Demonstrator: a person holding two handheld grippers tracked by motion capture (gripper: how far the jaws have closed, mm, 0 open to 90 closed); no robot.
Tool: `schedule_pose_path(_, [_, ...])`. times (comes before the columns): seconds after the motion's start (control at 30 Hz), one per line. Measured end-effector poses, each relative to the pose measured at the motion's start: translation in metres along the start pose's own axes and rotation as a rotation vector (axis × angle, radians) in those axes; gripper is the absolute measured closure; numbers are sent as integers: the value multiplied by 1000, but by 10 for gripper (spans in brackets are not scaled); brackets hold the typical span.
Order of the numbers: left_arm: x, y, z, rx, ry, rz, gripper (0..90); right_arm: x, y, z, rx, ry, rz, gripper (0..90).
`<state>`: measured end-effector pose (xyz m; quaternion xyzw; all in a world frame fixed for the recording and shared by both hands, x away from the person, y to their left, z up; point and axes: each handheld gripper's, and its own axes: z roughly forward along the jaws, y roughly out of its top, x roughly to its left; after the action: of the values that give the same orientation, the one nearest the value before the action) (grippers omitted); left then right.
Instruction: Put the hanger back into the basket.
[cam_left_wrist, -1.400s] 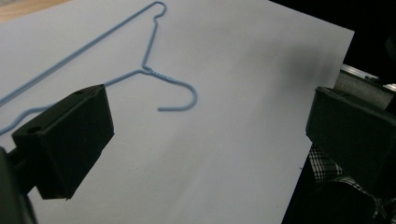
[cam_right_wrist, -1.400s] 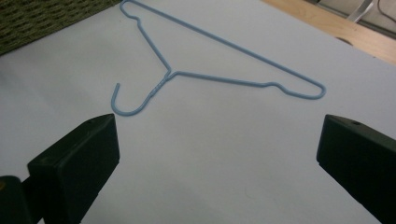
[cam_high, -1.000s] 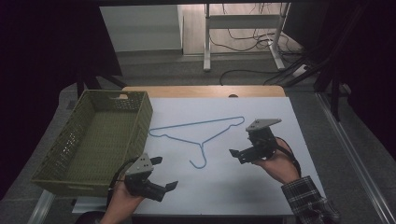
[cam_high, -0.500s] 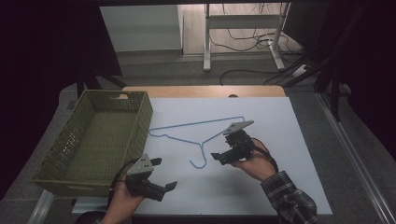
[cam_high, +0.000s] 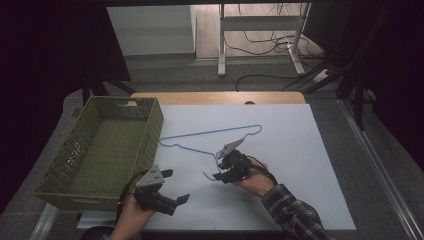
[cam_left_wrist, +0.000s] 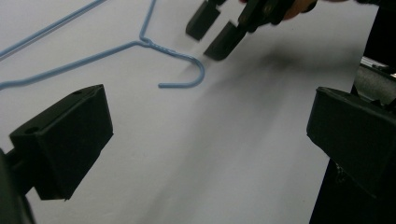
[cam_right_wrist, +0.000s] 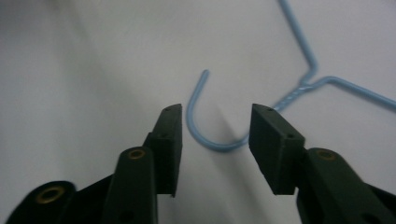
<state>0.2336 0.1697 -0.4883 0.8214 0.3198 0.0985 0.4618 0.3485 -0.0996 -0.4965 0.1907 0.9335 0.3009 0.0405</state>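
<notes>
While its jaws have just been closing, the right gripper (cam_right_wrist: 214, 140) straddles the hook of the blue hanger (cam_right_wrist: 212, 135) without touching it. The left gripper (cam_high: 172, 186) hovers wide apart beside the green basket (cam_high: 75, 150).

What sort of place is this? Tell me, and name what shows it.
Probably a lab or workshop set up for recording: a white-covered table holding a blue wire hanger and a green basket, with cables trailing on the floor behind.
</notes>
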Motion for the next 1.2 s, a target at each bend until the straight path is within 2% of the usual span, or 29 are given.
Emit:
schedule_pose_path(0.13, [0, -1, 2, 6, -2, -3, 5, 3, 1, 11, 19, 23, -43, 721])
schedule_pose_path(0.33, [1, -2, 4, 19, -6, -12, 4, 3, 4, 21, 48, 57, -82, 786])
schedule_pose_path(0.57, [3, -2, 5, 19, -12, -24, 3, 3, 4, 27, 64, 70, -133, 847])
schedule_pose_path(0.87, [5, -1, 7, 25, 4, -53, 3, 1, 11, 22, 57, 94, -190, 867])
schedule_pose_path(1.2, [11, 3, 18, 62, 39, -97, 10, -2, 24, 3, 40, 118, -191, 869])
